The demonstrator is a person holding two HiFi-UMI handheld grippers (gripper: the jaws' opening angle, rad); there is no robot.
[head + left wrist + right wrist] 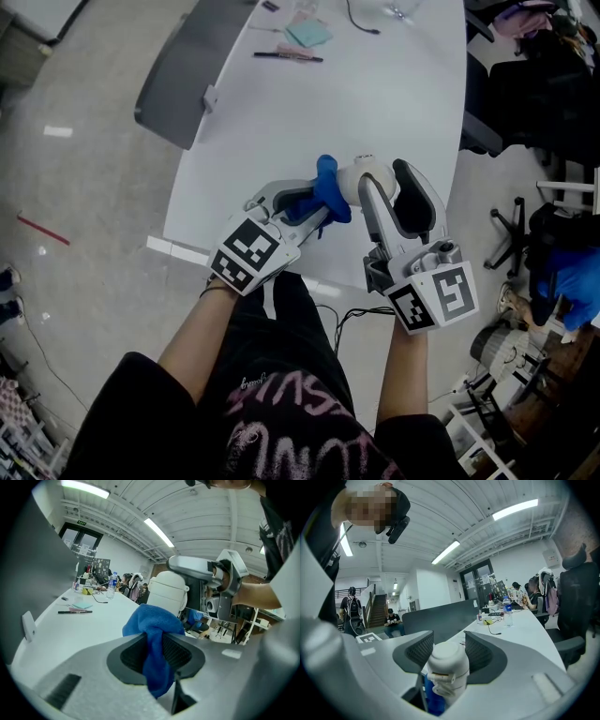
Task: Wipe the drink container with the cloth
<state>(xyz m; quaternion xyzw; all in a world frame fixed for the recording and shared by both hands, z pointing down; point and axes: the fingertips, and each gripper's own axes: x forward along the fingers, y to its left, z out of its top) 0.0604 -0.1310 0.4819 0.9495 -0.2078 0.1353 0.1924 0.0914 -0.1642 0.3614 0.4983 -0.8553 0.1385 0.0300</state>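
Pinching the blue cloth, the L gripper sits centre-left in the head view. Its jaws are closed on a bunched fold, so a wad sticks out past the tips, prob. so soft cloth rather than plastic meets the bottle. In the L gripper view the cloth hangs btw the pads at mid-frame, w/ the bottle just behind its upper end.

The bottle is at frame centre in the head view, over the near end of the white table. The cloth appears to touch its left side.

The R gripper, centre-right, has its jaws clamped on the bottle. The R gripper view shows one pad pressing each side of the upper body. Judged purpose: the R hand steadies the bottle so the L can rub w/o it sliding or tipping.

The bottle's long axis runs approx. upright, domed cap end up toward the head cam. The lid hinge faces the R gripper's cam. Gripper bodies hide the base, so can't tell if it rests on the table or is lifted.
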